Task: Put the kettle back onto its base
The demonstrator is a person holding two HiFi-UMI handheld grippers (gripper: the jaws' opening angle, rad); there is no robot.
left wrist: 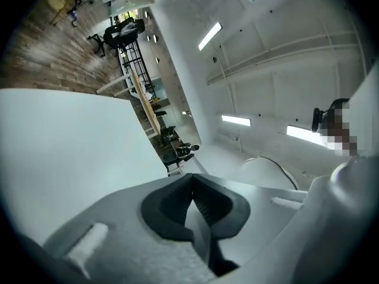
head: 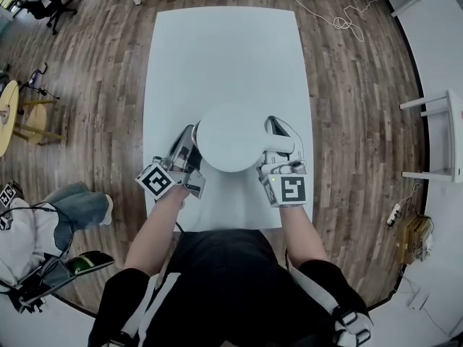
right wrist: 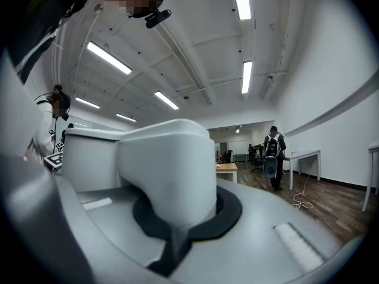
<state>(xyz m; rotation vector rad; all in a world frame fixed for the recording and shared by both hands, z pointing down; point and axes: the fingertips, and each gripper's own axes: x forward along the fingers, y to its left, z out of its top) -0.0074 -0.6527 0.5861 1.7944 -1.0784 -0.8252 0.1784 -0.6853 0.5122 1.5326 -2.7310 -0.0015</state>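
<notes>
- The left gripper (head: 189,137) (left wrist: 193,197) lies low over the table (head: 217,49), at the kettle's near left. Its tip is close beside the round body, and whether it touches cannot be told.
- Its fingers (left wrist: 169,209) are pressed together. The dark faces meet in a thin line and nothing is between them.
- The kettle (head: 228,137) (right wrist: 89,158) shows from above as a white disc. It sits over the near middle of the table, between the two grippers. What it rests on is hidden beneath it.
- The handle (head: 281,149) (right wrist: 166,170) juts from the kettle's right side.
- The right gripper (head: 278,132) (right wrist: 177,218) points level along that side. Its fingers (right wrist: 231,212) are clamped on the handle, which fills the space between them, with the kettle's body standing just to the left in the right gripper view.
</notes>
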